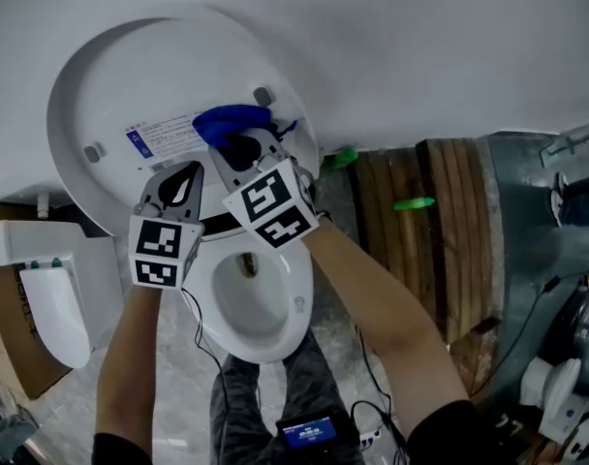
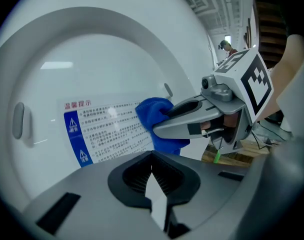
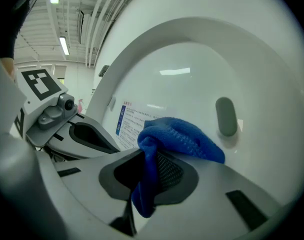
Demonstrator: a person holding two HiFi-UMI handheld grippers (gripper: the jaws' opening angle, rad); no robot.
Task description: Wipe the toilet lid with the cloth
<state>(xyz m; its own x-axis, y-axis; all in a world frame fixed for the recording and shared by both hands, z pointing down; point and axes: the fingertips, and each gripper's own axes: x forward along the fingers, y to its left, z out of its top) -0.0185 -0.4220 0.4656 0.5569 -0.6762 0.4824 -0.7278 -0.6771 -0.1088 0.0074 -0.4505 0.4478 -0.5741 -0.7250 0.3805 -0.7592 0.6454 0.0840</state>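
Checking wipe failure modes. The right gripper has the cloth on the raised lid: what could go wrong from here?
1. The cloth is bunched in the right gripper. Only a wad meets the toilet lid, so the jaw tips might scrape plastic.
2. The cloth sits at the edge of the label, near a grey bumper. Either could snag it.
3. The left gripper, shut and empty, hangs close beside and may get bumped.
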